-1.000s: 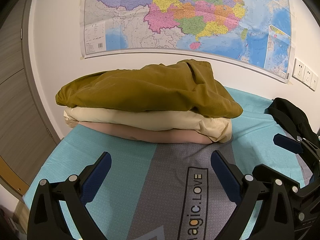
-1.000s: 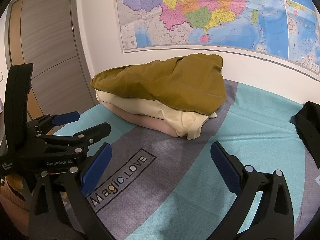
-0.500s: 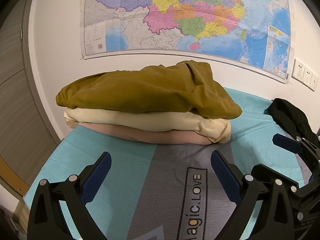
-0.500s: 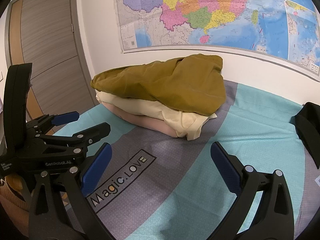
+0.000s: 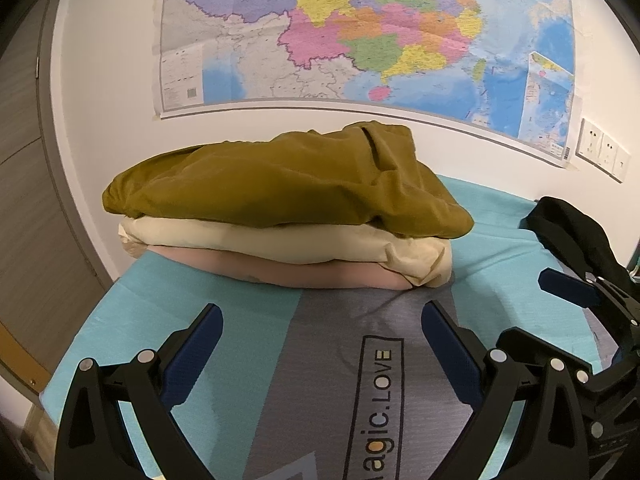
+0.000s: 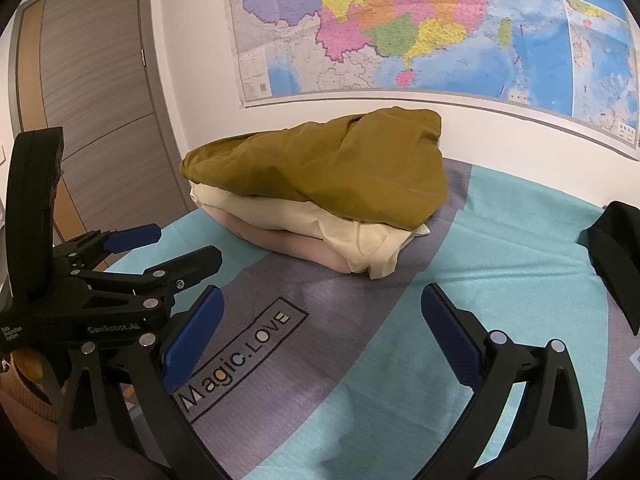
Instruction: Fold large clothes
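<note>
My left gripper (image 5: 320,344) and right gripper (image 6: 320,328) hover with jaws wide and empty, near the folded stack (image 5: 288,216) on the bed (image 5: 168,304); black garment (image 5: 576,232) lies far right.

Both tongs (image 5: 320,344) (image 6: 320,332) spread wide, empty

A bedroom at home: bed (image 5: 248,320) with a teal-and-grey sheet, big wall map (image 5: 360,36), wooden door (image 6: 92,92), wall sockets (image 5: 602,154), folded clothes (image 5: 280,208) stacked by the wall.
</note>
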A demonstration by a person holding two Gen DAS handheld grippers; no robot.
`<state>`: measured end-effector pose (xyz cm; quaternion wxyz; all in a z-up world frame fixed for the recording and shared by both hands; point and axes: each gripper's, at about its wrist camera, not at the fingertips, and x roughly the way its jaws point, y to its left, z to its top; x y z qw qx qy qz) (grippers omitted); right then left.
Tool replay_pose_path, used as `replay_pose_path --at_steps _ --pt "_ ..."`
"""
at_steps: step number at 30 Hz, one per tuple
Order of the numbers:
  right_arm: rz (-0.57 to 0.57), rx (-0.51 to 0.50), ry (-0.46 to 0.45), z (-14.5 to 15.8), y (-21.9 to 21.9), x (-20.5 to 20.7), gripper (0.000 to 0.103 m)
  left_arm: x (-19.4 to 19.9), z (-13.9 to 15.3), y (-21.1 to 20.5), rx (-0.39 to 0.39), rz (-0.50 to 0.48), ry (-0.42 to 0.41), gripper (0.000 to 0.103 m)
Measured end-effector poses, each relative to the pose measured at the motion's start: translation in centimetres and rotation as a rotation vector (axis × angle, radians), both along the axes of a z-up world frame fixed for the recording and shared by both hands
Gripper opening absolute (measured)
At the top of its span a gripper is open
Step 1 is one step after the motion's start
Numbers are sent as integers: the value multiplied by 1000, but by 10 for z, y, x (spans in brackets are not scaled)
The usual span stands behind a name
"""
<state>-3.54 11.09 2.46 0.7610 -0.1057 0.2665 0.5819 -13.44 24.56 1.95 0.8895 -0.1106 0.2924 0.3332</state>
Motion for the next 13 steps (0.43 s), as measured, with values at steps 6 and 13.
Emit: replay_pose_path --at_steps 6,13 --pt "-27 1 13 -2 -11 8 97 10 -2 -8 4 -32 1 96" --pt "-143 11 33 -1 -53 31 97 46 -10 -29 -82 -161 2 96"
